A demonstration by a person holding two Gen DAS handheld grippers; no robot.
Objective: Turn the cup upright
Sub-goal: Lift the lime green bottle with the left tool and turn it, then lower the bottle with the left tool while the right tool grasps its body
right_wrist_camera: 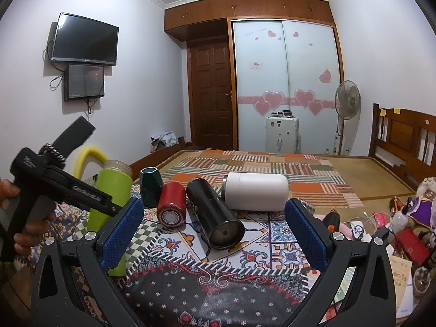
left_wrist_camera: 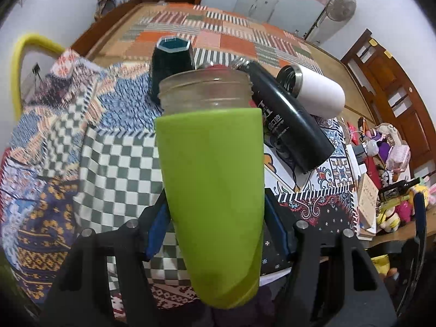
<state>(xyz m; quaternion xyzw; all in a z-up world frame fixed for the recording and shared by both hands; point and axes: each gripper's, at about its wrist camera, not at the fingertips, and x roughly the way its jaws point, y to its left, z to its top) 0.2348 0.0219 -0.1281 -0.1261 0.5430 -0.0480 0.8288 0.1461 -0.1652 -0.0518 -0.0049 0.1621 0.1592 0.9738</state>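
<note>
Left gripper (left_wrist_camera: pixel 215 229) jaws clamped on green cup (left_wrist_camera: pixel 212 190), upright, mouth up, at counter's (right_wrist_camera: pixel 218 286) left edge. Mid-step: setting down; next needs level lowering, then release. Right gripper (right_wrist_camera: pixel 215 234) jaws apart, empty, facing toppled black flask (right_wrist_camera: pixel 214 214).

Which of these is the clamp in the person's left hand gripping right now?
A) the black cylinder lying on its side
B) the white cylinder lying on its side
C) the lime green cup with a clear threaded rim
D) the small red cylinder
C: the left gripper is closed around the lime green cup with a clear threaded rim, mouth up, while the black cylinder, white cylinder and red cylinder lie untouched on the patterned cloth.
</note>
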